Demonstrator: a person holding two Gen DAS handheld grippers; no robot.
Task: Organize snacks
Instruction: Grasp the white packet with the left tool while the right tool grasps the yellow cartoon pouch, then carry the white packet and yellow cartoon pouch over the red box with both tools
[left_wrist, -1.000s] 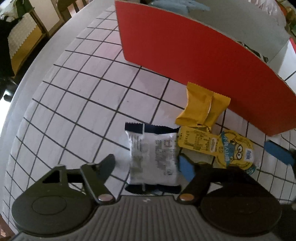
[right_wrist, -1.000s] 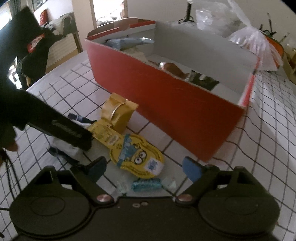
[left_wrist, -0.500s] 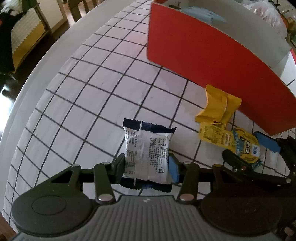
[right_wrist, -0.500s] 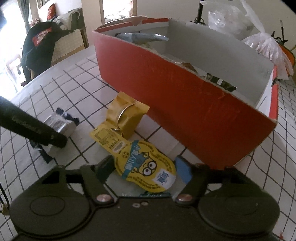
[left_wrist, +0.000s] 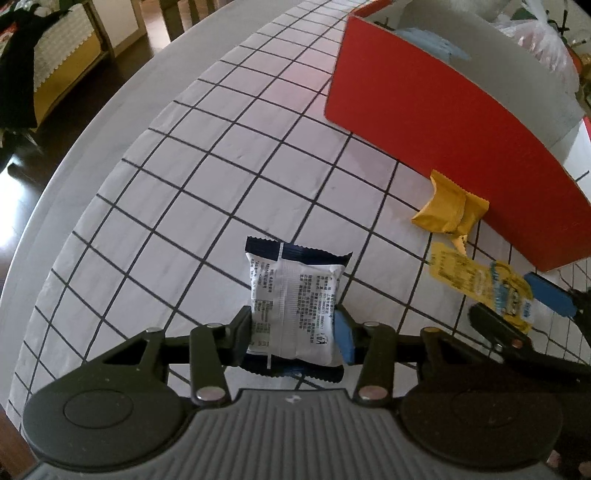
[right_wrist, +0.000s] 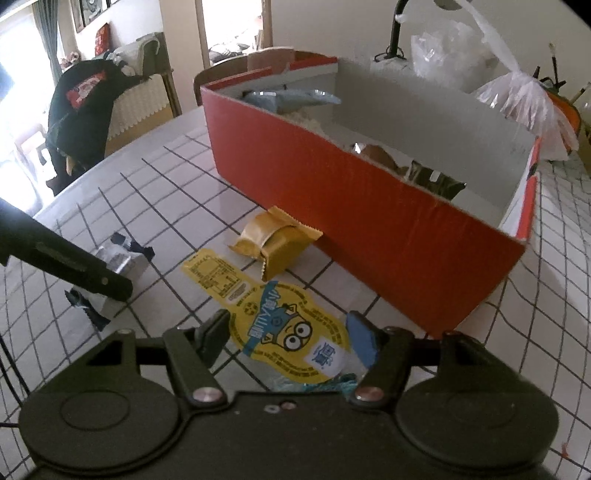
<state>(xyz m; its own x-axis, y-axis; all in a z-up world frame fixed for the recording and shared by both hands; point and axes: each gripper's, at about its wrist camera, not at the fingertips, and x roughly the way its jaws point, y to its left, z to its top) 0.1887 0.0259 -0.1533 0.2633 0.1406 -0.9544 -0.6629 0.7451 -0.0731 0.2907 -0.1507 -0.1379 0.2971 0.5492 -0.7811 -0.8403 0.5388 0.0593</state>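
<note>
Grip, left gripper (left_wrist: 293, 326): jaws, just closing, now pinch white snack packet (left_wrist: 293, 299) by its sides, low over the gridded tablecloth (left_wrist: 207, 184). Packet: light, puffy, crinkly film; side hold looks sound. Right gripper (right_wrist: 286, 338): jaws straddle the yellow cartoon pouch (right_wrist: 291, 332), pads seemingly at its edges. Pouch: flat, slick. Gold packet (right_wrist: 275, 240) touches red box (right_wrist: 369, 225). Box wall is the only obstacle; room is clear to its left.
</note>
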